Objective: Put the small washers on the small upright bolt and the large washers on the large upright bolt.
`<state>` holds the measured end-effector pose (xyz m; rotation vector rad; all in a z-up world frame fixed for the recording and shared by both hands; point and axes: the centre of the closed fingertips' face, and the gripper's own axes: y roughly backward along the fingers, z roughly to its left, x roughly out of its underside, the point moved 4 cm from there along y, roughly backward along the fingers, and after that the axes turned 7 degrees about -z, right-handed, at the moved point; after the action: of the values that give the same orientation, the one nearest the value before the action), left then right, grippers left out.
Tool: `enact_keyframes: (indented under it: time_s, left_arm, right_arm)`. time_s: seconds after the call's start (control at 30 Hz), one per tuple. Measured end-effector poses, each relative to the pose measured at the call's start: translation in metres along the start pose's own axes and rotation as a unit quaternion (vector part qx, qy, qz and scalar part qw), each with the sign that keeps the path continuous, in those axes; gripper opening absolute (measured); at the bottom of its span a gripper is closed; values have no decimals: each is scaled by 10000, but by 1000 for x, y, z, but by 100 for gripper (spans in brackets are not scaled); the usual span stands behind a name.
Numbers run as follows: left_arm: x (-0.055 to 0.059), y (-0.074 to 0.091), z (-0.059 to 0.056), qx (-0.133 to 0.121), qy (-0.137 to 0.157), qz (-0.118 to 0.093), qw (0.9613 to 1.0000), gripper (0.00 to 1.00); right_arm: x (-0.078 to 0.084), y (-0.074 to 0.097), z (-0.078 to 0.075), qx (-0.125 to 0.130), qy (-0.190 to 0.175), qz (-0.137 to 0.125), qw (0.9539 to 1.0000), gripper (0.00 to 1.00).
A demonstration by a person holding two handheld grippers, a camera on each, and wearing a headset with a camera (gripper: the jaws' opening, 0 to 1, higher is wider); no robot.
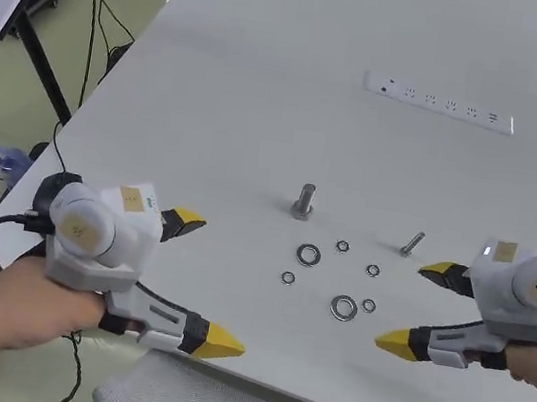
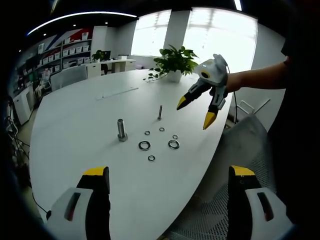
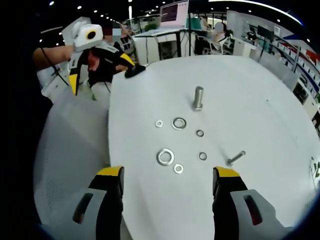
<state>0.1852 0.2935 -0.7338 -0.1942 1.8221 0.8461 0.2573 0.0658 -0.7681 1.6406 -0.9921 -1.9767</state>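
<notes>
while the left gripper (image 1: 211,281) and right gripper (image 1: 403,304) hung wide open and empty over the near edge of the table (image 1: 262,109), nothing of the task was done: two large washers (image 1: 343,306) and four small washers (image 1: 288,278) lay loose between them, and just beyond stood the large bolt (image 1: 305,201) and small bolt (image 1: 411,244), both bare, so all six washers were left to place
</notes>
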Motion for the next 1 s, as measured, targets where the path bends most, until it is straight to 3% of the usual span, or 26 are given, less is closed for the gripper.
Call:
enact_keyframes:
  time_s: [0.37,0.8,1.0]
  left_arm:
    - [-6,-3,8,-129,-172,-80,9997,99]
    - [-1,0,13,-231,-432,2,9988,99]
    - [4,3,20,-375,-739,190,9964,99]
  right_arm:
    - [-3,-20,1,-240,690,428,9964,67]
    - [-6,-41,5,-530,1100,724,9899,62]
    - [-3,-48,5,-649,1147,857,9876,59]
